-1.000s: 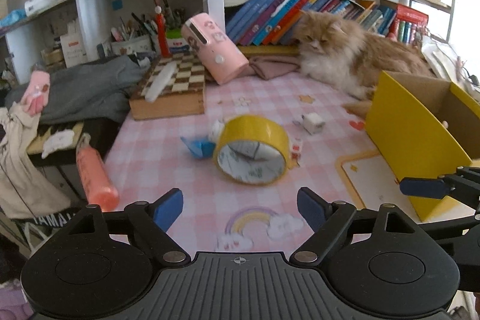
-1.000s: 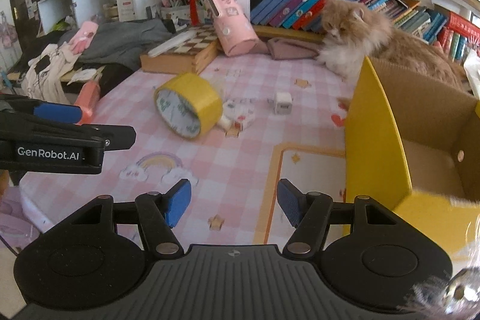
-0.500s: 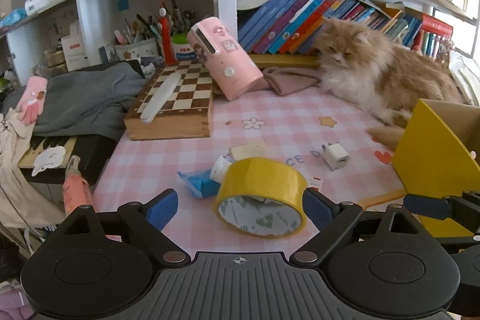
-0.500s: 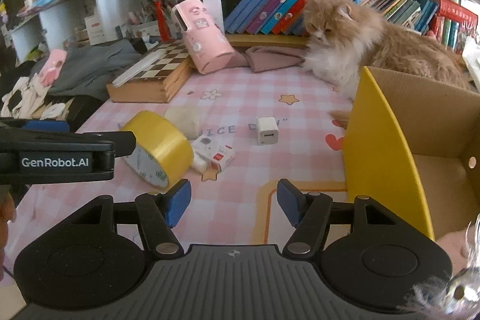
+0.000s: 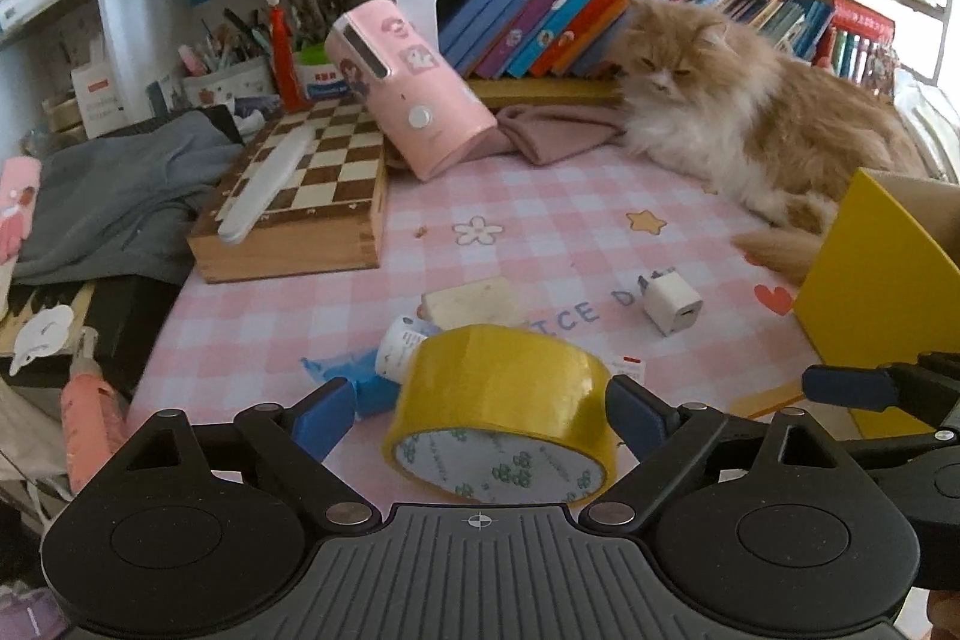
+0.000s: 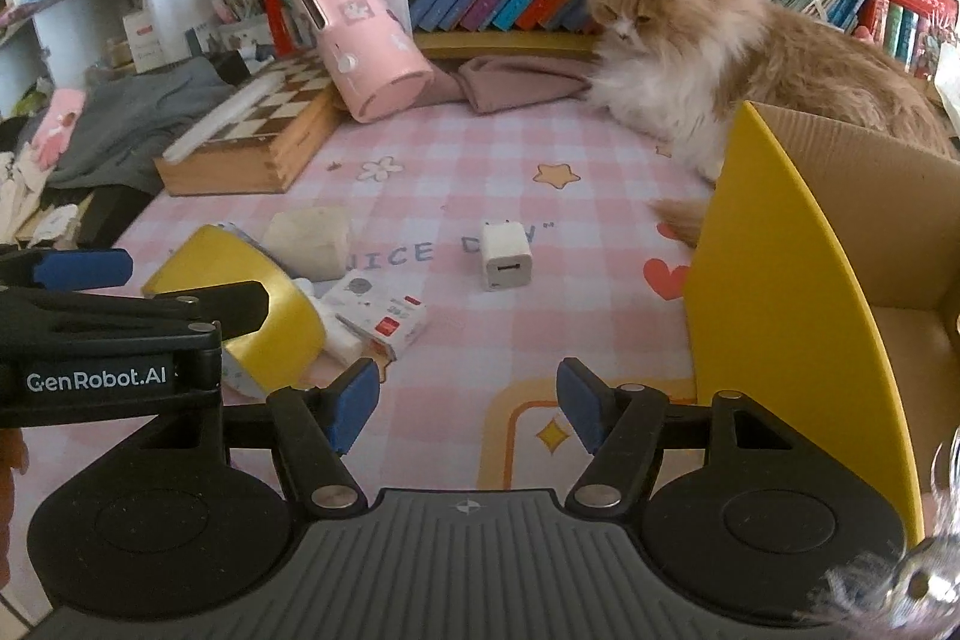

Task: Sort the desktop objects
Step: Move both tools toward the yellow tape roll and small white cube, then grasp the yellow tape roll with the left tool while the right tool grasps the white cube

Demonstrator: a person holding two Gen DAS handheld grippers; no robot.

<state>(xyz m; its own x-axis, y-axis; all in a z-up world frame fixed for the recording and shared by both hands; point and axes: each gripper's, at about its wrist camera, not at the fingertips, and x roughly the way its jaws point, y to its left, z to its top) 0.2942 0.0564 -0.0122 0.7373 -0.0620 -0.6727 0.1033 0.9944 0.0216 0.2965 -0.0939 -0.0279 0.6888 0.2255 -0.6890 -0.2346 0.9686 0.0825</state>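
Note:
A yellow tape roll (image 5: 504,400) lies on the pink checked desk mat, between the wide-open jaws of my left gripper (image 5: 477,415), not touched. It also shows in the right wrist view (image 6: 252,304). Around it lie a blue wrapper (image 5: 360,382), a small white bottle (image 5: 402,346), a beige block (image 5: 474,301), a white charger cube (image 5: 672,307) and a small white-red box (image 6: 384,310). My right gripper (image 6: 465,409) is open and empty above the mat, left of the yellow cardboard box (image 6: 798,292).
An orange cat (image 5: 762,124) lies at the back right beside the box. A chessboard box (image 5: 300,202) and a tipped pink cylinder (image 5: 408,94) stand at the back left. Grey clothes (image 5: 114,190) hang off the left edge. Bookshelves run behind.
My left gripper has moved forward and lower so the tape roll now sits between its open jaws. My right gripper has moved forward toward the desk objects.

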